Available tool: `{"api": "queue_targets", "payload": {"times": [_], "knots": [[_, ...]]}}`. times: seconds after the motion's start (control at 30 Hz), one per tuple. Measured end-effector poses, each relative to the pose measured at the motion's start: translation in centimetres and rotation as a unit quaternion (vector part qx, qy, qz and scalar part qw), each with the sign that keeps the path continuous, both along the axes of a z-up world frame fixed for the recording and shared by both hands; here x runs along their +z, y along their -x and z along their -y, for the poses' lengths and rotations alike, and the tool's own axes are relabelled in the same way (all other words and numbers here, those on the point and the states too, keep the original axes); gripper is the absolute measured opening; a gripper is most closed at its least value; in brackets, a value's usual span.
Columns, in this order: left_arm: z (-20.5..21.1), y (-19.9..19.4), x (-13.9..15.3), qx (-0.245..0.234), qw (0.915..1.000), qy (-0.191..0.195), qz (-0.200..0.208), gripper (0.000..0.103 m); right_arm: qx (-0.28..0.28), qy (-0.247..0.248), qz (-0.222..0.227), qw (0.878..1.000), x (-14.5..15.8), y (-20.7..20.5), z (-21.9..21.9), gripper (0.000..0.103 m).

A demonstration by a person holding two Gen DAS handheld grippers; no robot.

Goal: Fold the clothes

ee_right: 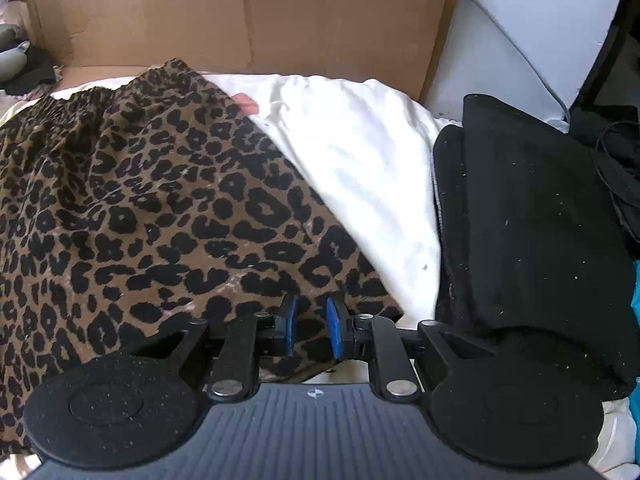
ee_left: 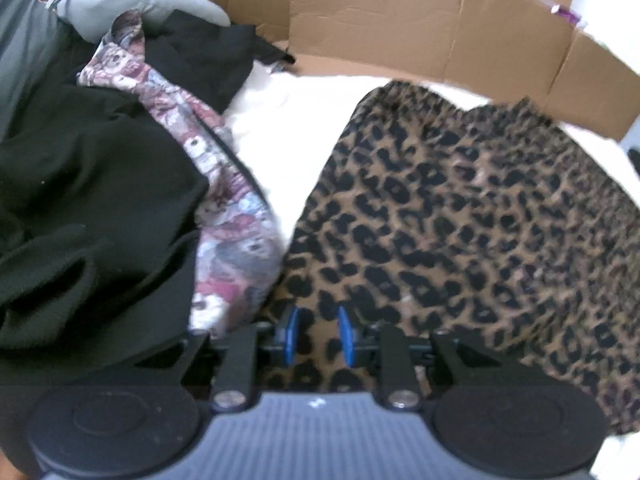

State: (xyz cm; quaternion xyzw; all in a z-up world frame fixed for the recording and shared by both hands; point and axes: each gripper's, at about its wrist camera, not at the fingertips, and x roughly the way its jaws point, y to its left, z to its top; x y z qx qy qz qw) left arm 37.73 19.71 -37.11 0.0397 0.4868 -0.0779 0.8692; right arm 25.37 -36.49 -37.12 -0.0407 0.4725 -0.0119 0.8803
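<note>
A leopard-print garment point(ee_left: 460, 220) with a gathered waistband at its far edge lies spread on a white sheet point(ee_left: 280, 140). My left gripper point(ee_left: 319, 334) sits at the garment's near left edge. Its blue pads stand a narrow gap apart, open, with the print showing between them. In the right wrist view the same garment point(ee_right: 140, 208) fills the left half. My right gripper point(ee_right: 311, 328) is over its near right corner, pads likewise slightly apart and open. The fabric runs under both sets of fingers.
A pile of black clothes point(ee_left: 80, 180) and a floral garment point(ee_left: 224, 200) crowd the left, with a grey garment point(ee_left: 132, 0) behind. A folded black garment point(ee_right: 520, 220) lies at the right on the sheet point(ee_right: 360, 160). A cardboard wall point(ee_right: 260, 12) stands behind.
</note>
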Motion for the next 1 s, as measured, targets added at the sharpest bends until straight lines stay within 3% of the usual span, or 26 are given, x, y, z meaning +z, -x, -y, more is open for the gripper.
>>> {"api": "queue_targets", "payload": {"times": [0.43,0.63,1.0], "knots": [[-3.6,0.2,-0.6,-0.017,0.9995,0.003,-0.027,0.029,0.028,0.003,-0.012,1.0,0.0,0.5,-1.8,0.023],[-5.8,0.6,-0.8,-0.013,0.9984,0.03,-0.047,0.023,0.035,0.005,-0.016,0.999,-0.1,0.8,-2.2,0.023],[-6.8,0.7,-1.3,0.002,0.9958,0.069,-0.06,0.023,0.045,0.01,-0.021,0.999,-0.3,1.2,-2.6,0.023]]}}
